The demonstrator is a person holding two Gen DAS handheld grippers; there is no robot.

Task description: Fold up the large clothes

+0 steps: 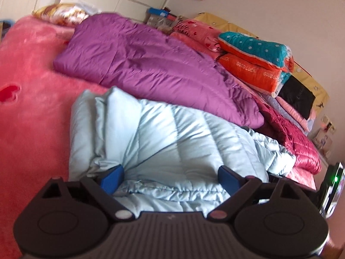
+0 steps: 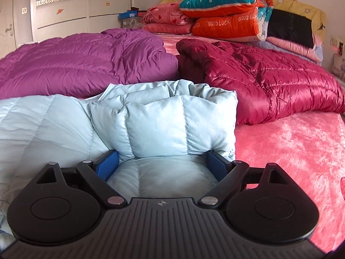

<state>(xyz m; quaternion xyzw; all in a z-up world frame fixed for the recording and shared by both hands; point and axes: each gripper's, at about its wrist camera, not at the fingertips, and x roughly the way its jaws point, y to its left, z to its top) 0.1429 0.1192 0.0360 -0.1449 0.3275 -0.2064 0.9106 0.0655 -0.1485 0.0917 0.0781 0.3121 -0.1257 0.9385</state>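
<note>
Pale blue down jacket (image 2: pixel 163 116) on near part of pink plush bedspread (image 2: pixel 291 161), already folded into thick layered bundle; looks mostly done, maybe 1 more fold or squaring-up left. Left gripper (image 1: pixel 170 178) spread wide, blue pads straddling puffy fabric, no pinch seen. Right gripper (image 2: pixel 160 165) also wide open, pads either side of folded end, pressing into it or just against it, can't tell which; nothing clamped. Purple down coat (image 2: pixel 82 64) just beyond, far left, roughly flat. Maroon quilted jacket (image 2: pixel 258 79) far right, crumpled, not yet folded by looks. So 1 of 3 near finished. Further back, stacked quilts: orange one (image 2: pixel 226 24) reads "GOOD LUCK"; pink pillow (image 2: pixel 166 16) w/ script, prob "Love".
</note>
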